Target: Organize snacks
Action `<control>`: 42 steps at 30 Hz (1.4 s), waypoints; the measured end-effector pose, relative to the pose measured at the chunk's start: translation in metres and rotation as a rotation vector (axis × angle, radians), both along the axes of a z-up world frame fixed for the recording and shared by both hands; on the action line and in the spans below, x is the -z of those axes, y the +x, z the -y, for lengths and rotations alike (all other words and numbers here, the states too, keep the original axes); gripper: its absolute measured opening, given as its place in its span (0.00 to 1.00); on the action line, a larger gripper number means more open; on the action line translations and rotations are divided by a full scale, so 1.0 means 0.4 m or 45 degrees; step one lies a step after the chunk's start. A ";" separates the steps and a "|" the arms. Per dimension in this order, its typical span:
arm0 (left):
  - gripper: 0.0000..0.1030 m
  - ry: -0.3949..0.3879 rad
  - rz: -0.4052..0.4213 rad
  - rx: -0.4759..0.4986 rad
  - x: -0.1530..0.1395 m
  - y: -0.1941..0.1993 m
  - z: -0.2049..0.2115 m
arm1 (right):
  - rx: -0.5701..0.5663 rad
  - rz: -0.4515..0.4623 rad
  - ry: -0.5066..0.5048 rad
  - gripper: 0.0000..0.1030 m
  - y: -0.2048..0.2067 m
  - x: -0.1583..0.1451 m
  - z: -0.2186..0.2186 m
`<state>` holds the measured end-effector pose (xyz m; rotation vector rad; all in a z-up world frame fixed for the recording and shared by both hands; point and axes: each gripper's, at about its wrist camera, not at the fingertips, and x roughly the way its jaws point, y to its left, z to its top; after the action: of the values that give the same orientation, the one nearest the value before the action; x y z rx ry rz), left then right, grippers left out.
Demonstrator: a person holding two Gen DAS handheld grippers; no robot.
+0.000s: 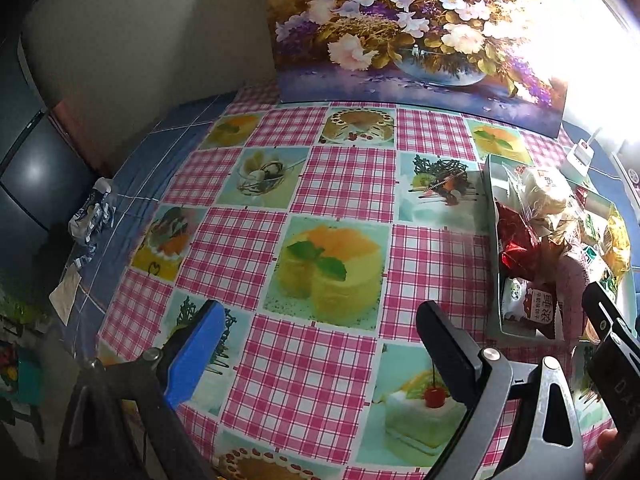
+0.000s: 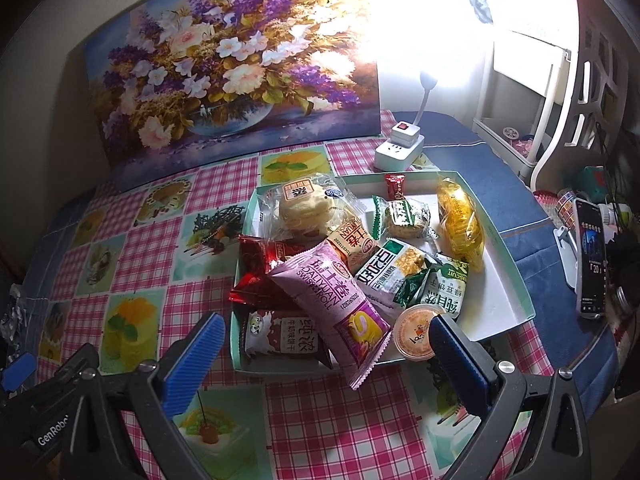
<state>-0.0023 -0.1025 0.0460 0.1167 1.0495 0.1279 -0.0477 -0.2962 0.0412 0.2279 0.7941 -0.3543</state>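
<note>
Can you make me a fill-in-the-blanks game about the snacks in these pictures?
1. The snacks sit piled in a shallow ____.
2. The pink packet pokes over the edge nearest the ____ gripper.
3. Both grippers, the left gripper too, are ____.
4. Behind the checked tablecloth leans a painting of ____.

Missing words: tray, right, open, flowers

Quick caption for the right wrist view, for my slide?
Open right gripper poised before a shallow tray heaped with wrapped snacks, pink Swiss roll pack overhanging its near edge.

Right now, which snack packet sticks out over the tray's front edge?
The pink Swiss roll packet: its crimped end overhangs the tray onto the tablecloth; the others lie inside.
</note>
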 end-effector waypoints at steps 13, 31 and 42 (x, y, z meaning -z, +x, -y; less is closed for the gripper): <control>0.94 0.000 -0.008 0.002 0.003 0.004 -0.001 | -0.006 -0.016 0.003 1.00 0.006 0.007 0.001; 0.94 -0.003 -0.014 -0.001 0.009 0.004 0.003 | -0.009 -0.029 0.004 1.00 0.010 0.015 0.001; 0.94 -0.007 -0.019 0.000 0.011 0.006 0.001 | -0.014 -0.034 -0.001 1.00 0.012 0.015 -0.001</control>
<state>0.0000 -0.1027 0.0415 0.1128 1.0647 0.1238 -0.0431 -0.2958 0.0351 0.2186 0.8210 -0.3476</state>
